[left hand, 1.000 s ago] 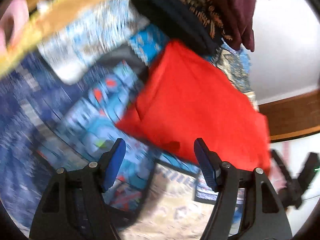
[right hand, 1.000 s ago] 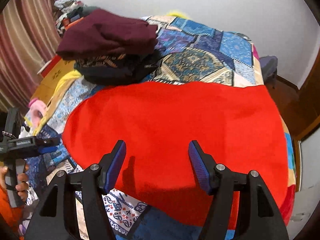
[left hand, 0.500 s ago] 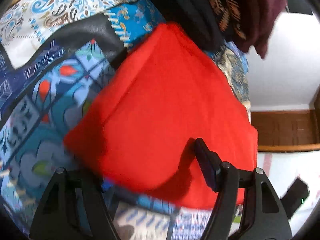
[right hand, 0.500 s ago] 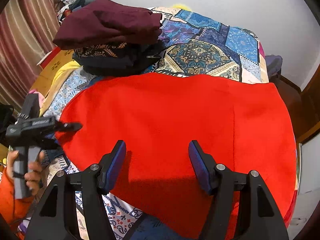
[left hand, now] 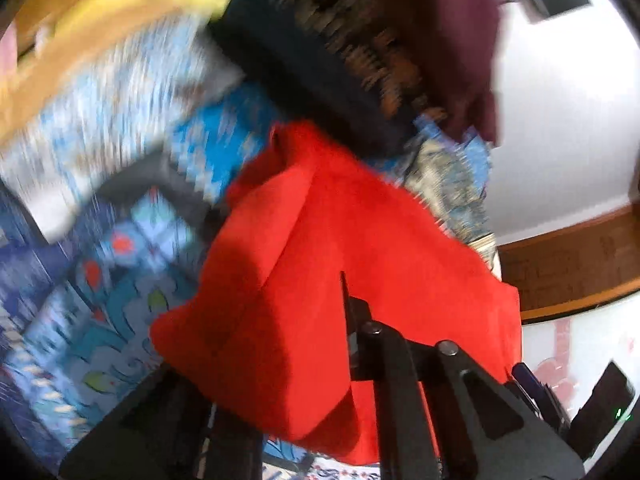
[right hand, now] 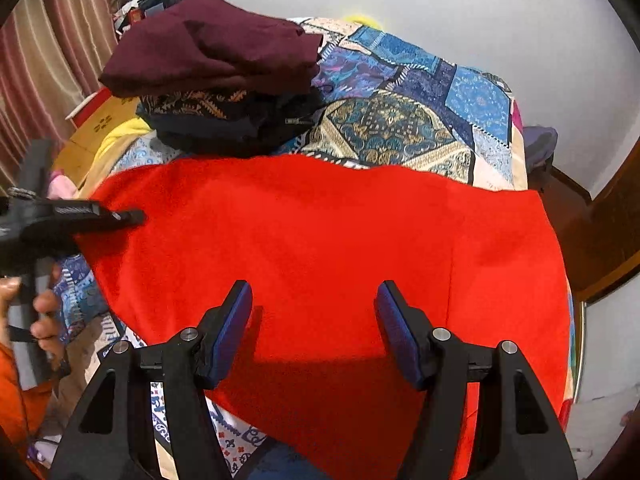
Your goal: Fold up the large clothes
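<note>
Left wrist view, blurred: the left gripper (left hand: 344, 320) has just been closing and is clamped on a lifted, bunched edge of the red cloth (left hand: 320, 264), a grip the other view shows only side-on.

Right wrist view: the cloth lies flat on the patchwork bedspread (right hand: 400, 120), long axis left to right, near the stack of folded clothes (right hand: 224, 80). The right gripper (right hand: 316, 320) hovers half open above it, holding nothing.

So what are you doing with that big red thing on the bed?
A person is folding a red cloth spread on a patchwork bedspread. The left gripper has just closed on the cloth's edge, bunching it up. The right gripper hangs open above the near edge, holding nothing. A pile of folded clothes sits at the far side of the bed.
</note>
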The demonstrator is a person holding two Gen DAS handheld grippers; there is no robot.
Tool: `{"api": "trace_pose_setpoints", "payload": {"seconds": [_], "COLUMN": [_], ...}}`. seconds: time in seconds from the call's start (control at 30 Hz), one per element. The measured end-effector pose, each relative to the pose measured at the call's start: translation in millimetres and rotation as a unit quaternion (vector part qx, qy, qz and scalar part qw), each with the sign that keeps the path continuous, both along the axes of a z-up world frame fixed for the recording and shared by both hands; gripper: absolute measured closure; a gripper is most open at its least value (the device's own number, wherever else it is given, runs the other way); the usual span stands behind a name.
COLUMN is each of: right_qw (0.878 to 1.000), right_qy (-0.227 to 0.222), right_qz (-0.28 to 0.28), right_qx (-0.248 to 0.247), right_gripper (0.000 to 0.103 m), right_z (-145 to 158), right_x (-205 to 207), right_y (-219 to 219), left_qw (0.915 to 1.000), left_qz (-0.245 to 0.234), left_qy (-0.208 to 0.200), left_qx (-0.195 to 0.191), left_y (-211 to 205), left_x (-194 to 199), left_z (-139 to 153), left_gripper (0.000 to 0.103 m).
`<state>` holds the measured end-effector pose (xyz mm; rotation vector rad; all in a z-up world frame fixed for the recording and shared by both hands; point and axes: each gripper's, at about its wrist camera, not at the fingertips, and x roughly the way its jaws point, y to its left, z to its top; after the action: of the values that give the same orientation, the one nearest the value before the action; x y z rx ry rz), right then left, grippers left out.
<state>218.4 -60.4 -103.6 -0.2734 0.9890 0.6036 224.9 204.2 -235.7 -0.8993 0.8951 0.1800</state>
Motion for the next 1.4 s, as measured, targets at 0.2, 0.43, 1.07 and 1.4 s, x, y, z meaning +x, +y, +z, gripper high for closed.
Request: {"api": "trace_pose_setpoints", "payload": {"seconds": [0.2, 0.43, 1.07, 1.4], "right_qw": [1.0, 0.998, 0.96, 0.964], "right_qy": [0.027, 0.049, -0.021, -0.021], "right_qz": [-0.005, 0.026, -0.275, -0.252], "right_qx": [0.007, 0.036, 0.054, 0.082], "right_gripper": [0.042, 0.041, 0.041, 0.041], "right_z": [-13.7, -15.9, 28.1, 32.3], "right_x": [13.5, 11.9, 5.2, 3.8], "right_y": [-0.3, -11.1, -276.0, -260.8], "left_qw": [0.9894, 0.9728, 0.8678, 0.8362], "left_qz": [-0.036, -0.11, -0.473, -0.516], "left_qy": [-0.089, -0.147, -0.052, -0.046], "left_qx": [0.109, 0.141, 0.144, 0.179], "left_y": [-33.7, -100.2, -387.9, -365.5], "left_x": [6.0, 35.8, 99.4, 66.0], "left_z": [93.6, 151.4, 75.9, 87.2], "left_gripper": [0.097, 0.098, 0.098, 0.056]}}
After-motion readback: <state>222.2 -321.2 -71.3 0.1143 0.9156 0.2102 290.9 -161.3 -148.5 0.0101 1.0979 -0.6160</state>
